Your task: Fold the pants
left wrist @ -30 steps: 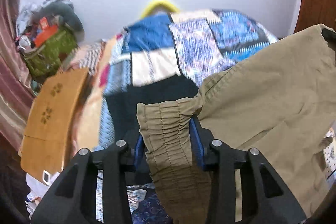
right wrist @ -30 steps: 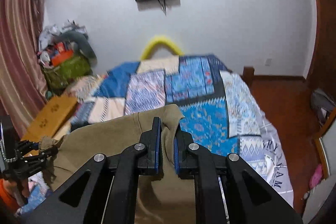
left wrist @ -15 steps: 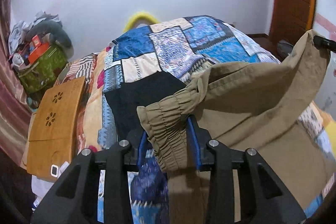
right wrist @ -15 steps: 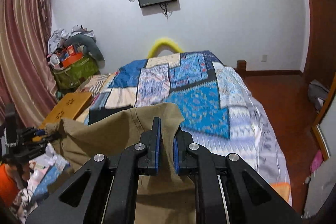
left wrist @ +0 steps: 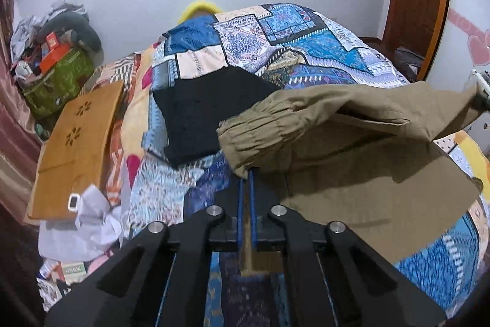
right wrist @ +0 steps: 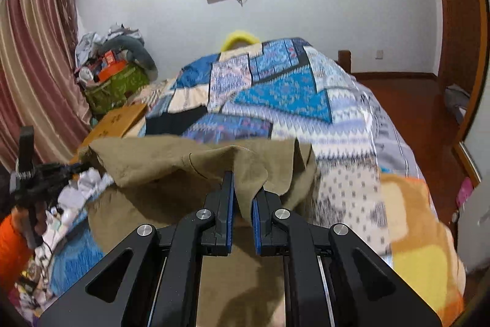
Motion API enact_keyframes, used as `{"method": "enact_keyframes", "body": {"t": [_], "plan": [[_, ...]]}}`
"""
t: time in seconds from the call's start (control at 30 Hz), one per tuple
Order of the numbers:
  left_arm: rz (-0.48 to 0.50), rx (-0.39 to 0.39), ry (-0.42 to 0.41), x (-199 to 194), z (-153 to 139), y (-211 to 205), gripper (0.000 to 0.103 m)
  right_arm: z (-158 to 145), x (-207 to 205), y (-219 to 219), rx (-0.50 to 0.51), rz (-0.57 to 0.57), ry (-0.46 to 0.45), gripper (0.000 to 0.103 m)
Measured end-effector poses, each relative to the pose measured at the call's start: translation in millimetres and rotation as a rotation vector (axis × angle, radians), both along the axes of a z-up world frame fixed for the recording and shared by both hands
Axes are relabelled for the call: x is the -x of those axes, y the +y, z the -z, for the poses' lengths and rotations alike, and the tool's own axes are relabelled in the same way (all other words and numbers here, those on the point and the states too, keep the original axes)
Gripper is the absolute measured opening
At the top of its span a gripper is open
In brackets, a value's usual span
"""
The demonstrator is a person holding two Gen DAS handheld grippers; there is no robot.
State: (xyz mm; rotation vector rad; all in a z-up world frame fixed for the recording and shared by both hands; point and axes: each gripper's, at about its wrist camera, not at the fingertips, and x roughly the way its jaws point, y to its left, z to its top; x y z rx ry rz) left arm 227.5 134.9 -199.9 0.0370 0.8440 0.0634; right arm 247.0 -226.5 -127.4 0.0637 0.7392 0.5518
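Note:
Khaki pants (left wrist: 352,149) with a gathered elastic waistband hang stretched between my two grippers, low over the patchwork quilt (left wrist: 275,29), sagging onto it. My left gripper (left wrist: 246,178) has its jaws closing to a thin slit, with a thin fold of the waistband pinched between the blue pads. My right gripper (right wrist: 243,198) is shut on the other edge of the pants (right wrist: 171,161). The left gripper (right wrist: 46,173) also shows at the far left of the right wrist view. The right gripper (left wrist: 480,94) shows at the far right of the left wrist view.
A black folded garment (left wrist: 208,115) lies on the quilt just beyond the waistband. A wooden lap desk (left wrist: 76,140) and crumpled white cloth (left wrist: 88,219) sit at the bed's left side. A green bag (left wrist: 58,78) with clutter stands by the wall. Wooden floor (right wrist: 407,100) lies right.
Both grippers drew back along the bed with the pants, which sank toward the quilt. The left jaws narrowed from a wide grip on the bunched waistband to a thin pinch.

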Motion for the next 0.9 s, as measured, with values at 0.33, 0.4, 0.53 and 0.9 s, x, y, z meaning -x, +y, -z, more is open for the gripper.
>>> {"method": "enact_keyframes", "body": {"t": [0.33, 0.4, 0.53, 0.9], "plan": [[-0.035, 0.032, 0.065, 29, 27, 5, 0.003, 61, 41, -16, 0.060, 0.060, 0.150, 0.012], [-0.044, 0.046, 0.077, 35, 28, 7, 0.003, 63, 48, -21, 0.079, 0.074, 0.163, 0.014], [-0.063, 0.036, 0.049, 52, 18, 8, 0.003, 57, 55, -35, 0.071, 0.104, 0.191, 0.015], [0.034, -0.140, -0.055, 53, -21, -33, 0.095, 17, 73, -14, 0.101, 0.097, 0.058, 0.083]]}}
